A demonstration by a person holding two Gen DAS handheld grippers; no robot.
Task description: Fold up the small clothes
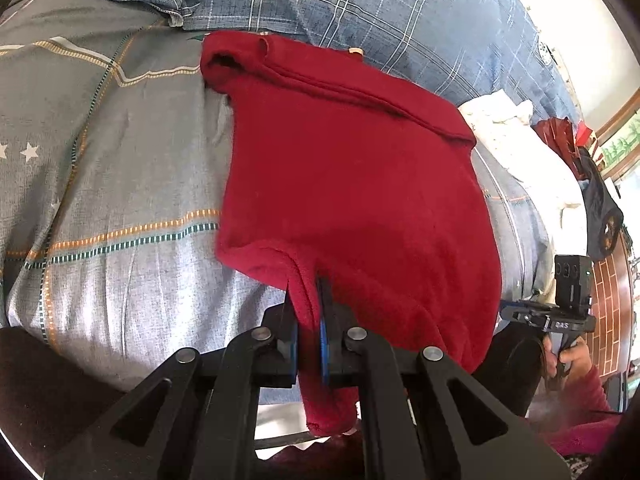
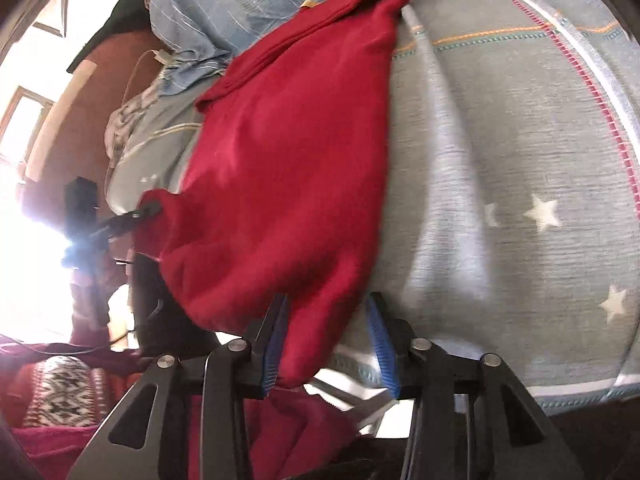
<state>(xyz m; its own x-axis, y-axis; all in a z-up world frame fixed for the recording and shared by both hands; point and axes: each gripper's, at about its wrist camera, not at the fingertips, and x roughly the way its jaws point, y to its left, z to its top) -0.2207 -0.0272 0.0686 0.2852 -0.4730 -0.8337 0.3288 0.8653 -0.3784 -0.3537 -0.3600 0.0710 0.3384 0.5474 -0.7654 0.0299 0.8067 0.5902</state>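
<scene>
On your left, the left gripper (image 1: 308,312) is clamped tight on the near hem of the red garment (image 1: 352,184), with a fold of the cloth pinched between its blue pads and a tail of it hanging down behind them. That grip looks chosen to keep one near corner under control, so the edge can be lifted evenly. The garment itself lies spread across the grey star-patterned bed (image 1: 112,208), its far collar end reaching toward the blue checked blanket (image 1: 360,8) at the back, while its near edge is raised off the sheet by your two holds. Moving right, the right gripper (image 2: 328,340) has its fingers spread apart, with the other near corner of the garment draped against the left pad only; the right pad stands clear of the cloth. It is not gripping yet, so that corner merely rests there. You would probably need to close on it before carrying both corners toward the collar, or the fold will likely drag crooked and bunch on that side.
</scene>
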